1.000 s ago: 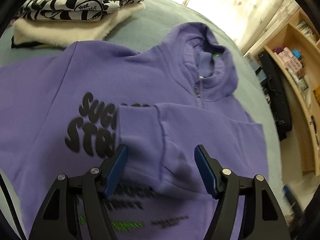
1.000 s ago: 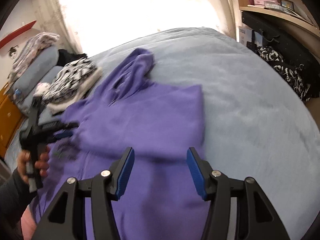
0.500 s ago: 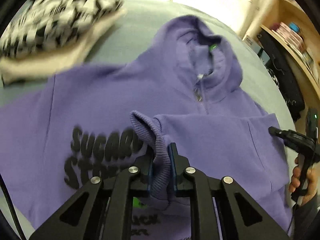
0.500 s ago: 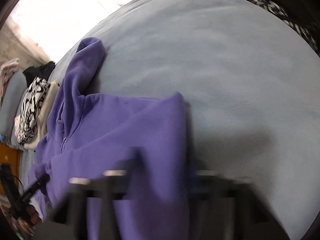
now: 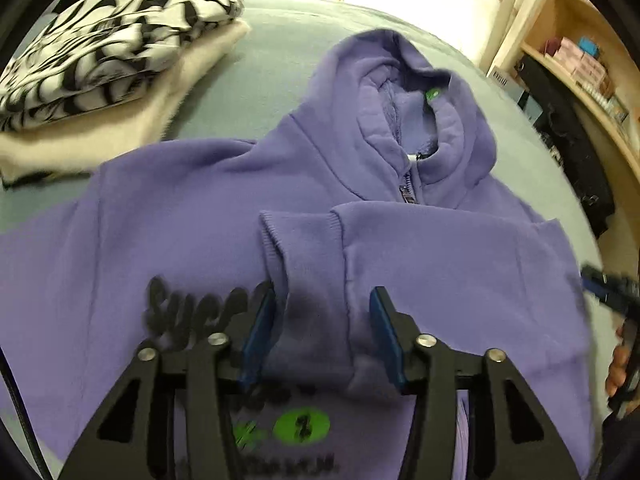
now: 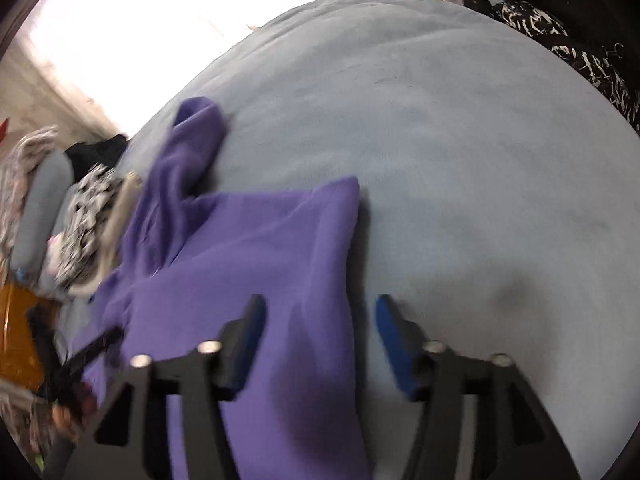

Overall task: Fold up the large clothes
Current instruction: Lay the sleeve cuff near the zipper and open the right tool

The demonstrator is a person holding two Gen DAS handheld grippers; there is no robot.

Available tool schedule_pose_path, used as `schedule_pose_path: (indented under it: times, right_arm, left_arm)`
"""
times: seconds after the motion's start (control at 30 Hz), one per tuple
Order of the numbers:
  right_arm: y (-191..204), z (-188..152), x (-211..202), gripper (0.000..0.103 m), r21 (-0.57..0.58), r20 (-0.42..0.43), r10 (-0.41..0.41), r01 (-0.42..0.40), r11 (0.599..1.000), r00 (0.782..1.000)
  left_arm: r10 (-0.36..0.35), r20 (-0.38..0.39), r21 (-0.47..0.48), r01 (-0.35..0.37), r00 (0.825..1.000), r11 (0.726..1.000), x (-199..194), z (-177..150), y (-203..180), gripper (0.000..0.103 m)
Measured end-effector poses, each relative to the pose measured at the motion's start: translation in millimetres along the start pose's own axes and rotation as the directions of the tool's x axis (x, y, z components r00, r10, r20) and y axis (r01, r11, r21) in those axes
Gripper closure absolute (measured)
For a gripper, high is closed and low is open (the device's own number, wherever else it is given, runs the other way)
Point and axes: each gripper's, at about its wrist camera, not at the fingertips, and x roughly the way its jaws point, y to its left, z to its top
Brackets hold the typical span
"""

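A purple zip hoodie (image 5: 180, 220) lies front up on the bed, hood (image 5: 420, 92) at the far end. One sleeve is folded across the chest, its ribbed cuff (image 5: 300, 240) lying over the black lettering. My left gripper (image 5: 322, 328) hovers over that sleeve; its jaws are opening, with the sleeve between the blue pads and free of them. My right gripper (image 6: 320, 344) straddles the hoodie's folded right edge (image 6: 340, 280); its jaws are opening too, with cloth under one pad and blanket under the other, and they grip nothing.
A black-and-white patterned garment (image 5: 112, 40) sits folded on a cream fleece (image 5: 100, 132) at the far left. The light blue blanket (image 6: 460, 140) spreads out to the right of the hoodie. Wooden shelves (image 5: 592, 68) and a black bag (image 5: 572, 140) stand beside the bed.
The left gripper closed on the cuff, lifted it, then let go; the cuff now lies flat on the chest. The right gripper moved down to the hoodie's right edge.
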Motion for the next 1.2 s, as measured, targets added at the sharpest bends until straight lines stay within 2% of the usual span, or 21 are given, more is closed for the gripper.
schedule_pose_path:
  times: [0.07, 0.2, 0.23, 0.27, 0.3, 0.37, 0.4, 0.47, 0.5, 0.53, 0.57, 0.63, 0.67, 0.73, 0.8, 0.9, 0.97, 1.03, 1.07, 1.17, 1.2]
  right_arm:
    - [-1.3, -20.8, -13.5, 0.04, -0.029, -0.024, -0.007, 0.006, 1.0, 1.0]
    - [-9.0, -53.3, -9.7, 0.042, 0.011, -0.099, 0.033, -0.032, 0.999, 0.995]
    - [-7.3, -60.2, -6.1, 0.051, 0.004, -0.099, 0.016, -0.016, 1.0, 0.995]
    - [-3.7, -62.5, -4.7, 0.081, -0.006, -0.1, -0.003, 0.002, 1.0, 0.995]
    - [1.6, -66.6, -6.2, 0.081, -0.018, -0.099, -0.029, 0.027, 0.999, 0.995]
    - [6.7, -72.0, -13.2, 0.081, -0.046, -0.037, -0.077, 0.076, 0.996, 0.996]
    - [6.6, -75.3, -6.0, 0.079, -0.051, -0.052, -0.11, 0.107, 0.993, 0.993]
    - [8.2, -77.3, 0.3, 0.075, -0.059, -0.063, -0.151, 0.147, 0.987, 0.987]
    - [14.5, -76.0, -3.8, 0.068, -0.067, -0.049, -0.186, 0.182, 0.981, 0.981]
    - [20.8, -73.5, -9.5, 0.065, -0.075, -0.027, -0.223, 0.22, 0.973, 0.974]
    - [33.4, -73.5, -21.4, 0.064, -0.092, 0.032, -0.292, 0.294, 0.951, 0.956]
    - [59.4, -77.3, -40.6, 0.063, -0.135, 0.132, -0.329, 0.346, 0.928, 0.935]
    - [67.5, -78.2, -44.0, 0.062, -0.152, 0.152, -0.315, 0.337, 0.929, 0.937]
    - [98.8, -79.2, -39.1, 0.062, -0.201, 0.144, -0.226, 0.252, 0.947, 0.963]
    - [121.6, -77.6, -19.2, 0.062, -0.214, 0.083, -0.136, 0.151, 0.965, 0.987]
    - [152.7, -74.2, 27.1, 0.062, -0.212, 0.009, -0.049, 0.05, 0.976, 0.999]
    - [156.2, -71.0, 55.7, 0.064, -0.194, -0.026, -0.075, 0.068, 0.979, 0.997]
    - [138.8, -64.3, 61.8, 0.066, -0.187, 0.009, -0.151, 0.15, 0.971, 0.989]
    - [129.5, -61.2, 60.9, 0.071, -0.18, 0.024, -0.167, 0.168, 0.969, 0.986]
    - [84.0, -51.6, 43.3, 0.099, -0.106, 0.033, -0.171, 0.174, 0.979, 0.985]
    - [70.5, -49.7, 35.9, 0.099, -0.081, 0.028, -0.172, 0.174, 0.981, 0.985]
  left_arm:
    - [0.004, -0.002, 0.014, -0.004, 1.0, 1.0, -4.4, -6.2, 3.3, 0.055]
    - [0.027, -0.031, 0.004, -0.027, 0.999, 1.0, 0.1, -26.1, 9.9, 0.055]
    - [0.035, -0.021, -0.002, -0.035, 0.999, 0.999, -0.1, -27.7, 9.8, 0.058]
    - [0.036, -0.021, -0.006, -0.036, 0.999, 0.999, -0.8, -29.6, 7.1, 0.077]
    - [0.031, -0.032, -0.006, -0.031, 0.999, 1.0, -2.1, -30.8, 3.1, 0.083]
    - [0.065, -0.011, 0.017, -0.065, 0.998, 0.998, -8.1, -37.4, -3.7, 0.083]
    - [0.094, -0.018, 0.043, -0.093, 0.995, 0.995, -5.6, -42.4, -6.8, 0.082]
    - [0.129, -0.021, 0.079, -0.127, 0.991, 0.989, -6.6, -47.5, -8.3, 0.077]
    - [0.143, -0.025, 0.086, -0.14, 0.989, 0.986, -10.2, -47.8, -8.5, 0.071]
    - [0.158, -0.036, 0.084, -0.154, 0.987, 0.984, -16.6, -47.0, -7.7, 0.07]
    - [0.157, -0.035, 0.078, -0.154, 0.987, 0.985, -22.8, -47.5, -6.6, 0.07]
    - [0.149, 0.005, 0.055, -0.149, 0.989, 0.987, -42.1, -48.1, -6.2, 0.07]
    - [0.161, 0.027, 0.051, -0.163, 0.987, 0.985, -48.9, -47.9, -9.1, 0.07]
    - [0.183, 0.048, 0.061, -0.186, 0.982, 0.981, -54.8, -48.1, -19.4, 0.07]
    - [0.139, 0.02, 0.082, -0.14, 0.99, 0.987, -43.9, -47.0, -38.3, 0.07]
    - [0.126, -0.028, 0.097, -0.122, 0.992, 0.988, -13.9, -42.9, -59.3, 0.07]
    - [0.168, -0.008, 0.105, -0.166, 0.986, 0.98, -1.6, -41.3, -62.8, 0.07]
    - [0.237, 0.02, 0.109, -0.238, 0.971, 0.965, 2.4, -38.8, -56.7, 0.068]
    - [0.234, 0.012, 0.095, -0.234, 0.972, 0.967, 4.3, -36.1, -50.4, 0.068]
    - [0.14, 0.0, 0.032, -0.14, 0.99, 0.99, -0.5, -31.1, -21.1, 0.068]
    - [0.11, -0.007, 0.023, -0.11, 0.994, 0.994, -4.2, -30.9, -15.6, 0.068]
